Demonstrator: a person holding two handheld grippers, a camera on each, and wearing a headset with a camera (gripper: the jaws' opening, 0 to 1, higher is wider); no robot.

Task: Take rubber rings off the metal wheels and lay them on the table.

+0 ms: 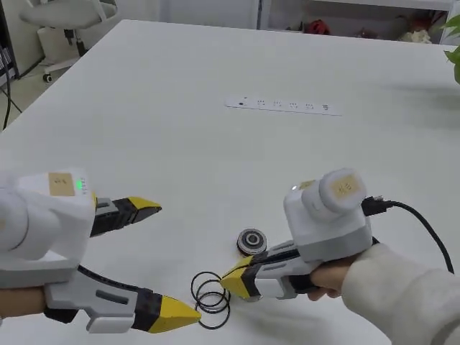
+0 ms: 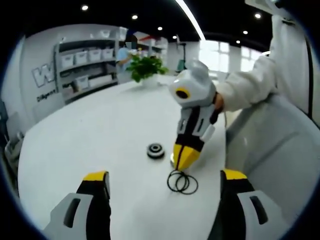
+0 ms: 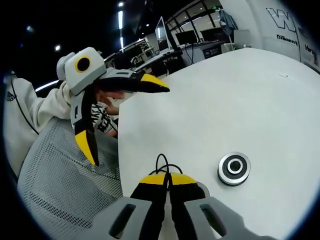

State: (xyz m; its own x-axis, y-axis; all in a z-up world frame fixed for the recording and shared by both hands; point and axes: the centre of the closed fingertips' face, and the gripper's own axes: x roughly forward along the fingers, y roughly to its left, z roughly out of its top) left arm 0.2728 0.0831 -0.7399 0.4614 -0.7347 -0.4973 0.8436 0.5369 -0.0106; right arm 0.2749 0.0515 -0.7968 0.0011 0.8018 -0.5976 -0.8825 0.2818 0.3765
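A small metal wheel (image 1: 251, 241) (image 2: 156, 150) (image 3: 234, 168) lies flat on the white table (image 1: 215, 144). Just in front of it lie a few thin black rubber rings (image 1: 210, 296) (image 2: 182, 182) (image 3: 161, 162), overlapping in a loose pile. My right gripper (image 1: 226, 282) (image 2: 184, 162) (image 3: 167, 177) is shut, its yellow tips down at the pile's edge and pinching one ring. My left gripper (image 1: 178, 261) (image 2: 165, 175) (image 3: 130, 125) hovers wide open to the left of the rings, holding nothing.
A white power strip (image 1: 282, 106) lies farther back on the table. An office chair (image 1: 68, 18) stands past the far left corner. A potted plant (image 2: 145, 67) sits at the table's far end. A mesh chair (image 3: 60, 185) is by the near edge.
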